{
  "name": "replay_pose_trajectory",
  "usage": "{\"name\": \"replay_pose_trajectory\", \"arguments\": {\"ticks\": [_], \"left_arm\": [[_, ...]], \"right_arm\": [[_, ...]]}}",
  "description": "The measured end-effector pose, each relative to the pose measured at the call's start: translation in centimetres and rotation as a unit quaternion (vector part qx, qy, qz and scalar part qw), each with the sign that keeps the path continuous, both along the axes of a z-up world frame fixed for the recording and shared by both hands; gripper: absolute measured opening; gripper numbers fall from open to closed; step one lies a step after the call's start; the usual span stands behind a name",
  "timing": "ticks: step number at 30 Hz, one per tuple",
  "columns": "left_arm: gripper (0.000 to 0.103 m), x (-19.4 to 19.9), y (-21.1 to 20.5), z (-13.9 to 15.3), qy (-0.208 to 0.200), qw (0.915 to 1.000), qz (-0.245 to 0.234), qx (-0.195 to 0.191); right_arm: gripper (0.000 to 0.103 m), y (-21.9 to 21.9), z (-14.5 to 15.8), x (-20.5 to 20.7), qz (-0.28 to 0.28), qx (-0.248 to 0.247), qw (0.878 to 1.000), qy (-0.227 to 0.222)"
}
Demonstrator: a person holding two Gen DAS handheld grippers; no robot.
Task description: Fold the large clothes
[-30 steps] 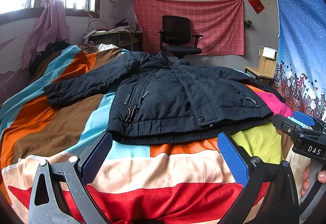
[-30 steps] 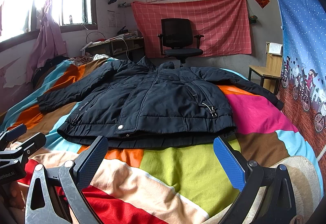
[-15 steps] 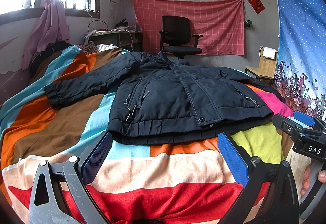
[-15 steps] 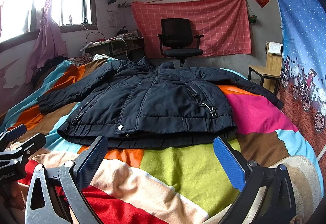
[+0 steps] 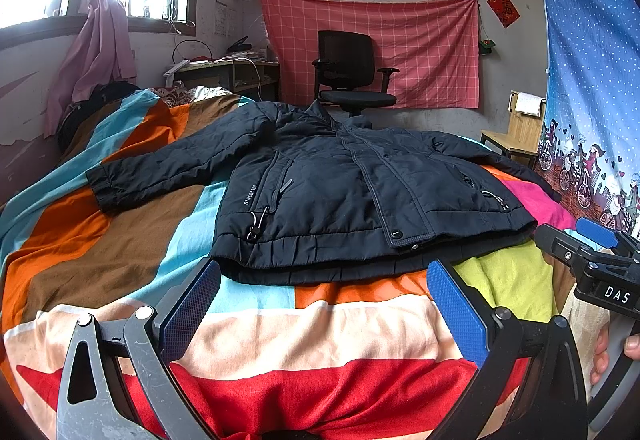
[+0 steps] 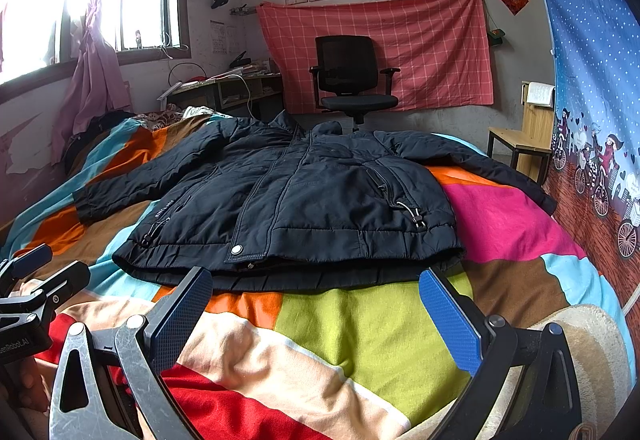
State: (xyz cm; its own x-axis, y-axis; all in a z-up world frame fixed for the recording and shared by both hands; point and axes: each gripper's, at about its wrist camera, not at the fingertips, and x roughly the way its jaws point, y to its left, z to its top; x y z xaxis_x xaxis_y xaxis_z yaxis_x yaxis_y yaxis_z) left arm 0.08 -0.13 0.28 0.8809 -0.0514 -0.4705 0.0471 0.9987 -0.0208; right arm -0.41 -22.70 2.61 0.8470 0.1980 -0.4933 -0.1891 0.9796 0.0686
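A dark navy padded jacket (image 5: 352,195) lies flat and face up on the striped blanket (image 5: 120,240), sleeves spread to both sides, hem toward me. It also shows in the right wrist view (image 6: 304,199). My left gripper (image 5: 324,304) is open and empty, hovering just short of the hem's left half. My right gripper (image 6: 316,308) is open and empty, just short of the hem's right half. Each gripper shows at the edge of the other's view, the right one (image 5: 592,248) and the left one (image 6: 36,276).
The bed carries a multicoloured striped blanket (image 6: 360,328). A black office chair (image 5: 348,75) stands beyond the bed before a red checked cloth. A wooden stool (image 5: 516,135) and a blue curtain (image 5: 592,79) are on the right. A cluttered desk (image 5: 224,67) sits under the window.
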Motion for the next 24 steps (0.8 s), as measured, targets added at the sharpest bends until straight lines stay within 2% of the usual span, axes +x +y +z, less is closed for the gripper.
{"name": "replay_pose_trajectory", "arguments": {"ticks": [19, 24], "left_arm": [[0.101, 0.00, -0.03, -0.02, 0.002, 1.0000, 0.001, 0.000], [0.101, 0.45, 0.40, -0.18, 0.018, 0.9998, 0.010, -0.004]], "right_arm": [[0.103, 0.02, -0.02, 0.00, 0.000, 0.001, 1.000, 0.001], [0.103, -0.30, -0.48, 0.34, 0.000, 0.008, 1.000, 0.022]]}}
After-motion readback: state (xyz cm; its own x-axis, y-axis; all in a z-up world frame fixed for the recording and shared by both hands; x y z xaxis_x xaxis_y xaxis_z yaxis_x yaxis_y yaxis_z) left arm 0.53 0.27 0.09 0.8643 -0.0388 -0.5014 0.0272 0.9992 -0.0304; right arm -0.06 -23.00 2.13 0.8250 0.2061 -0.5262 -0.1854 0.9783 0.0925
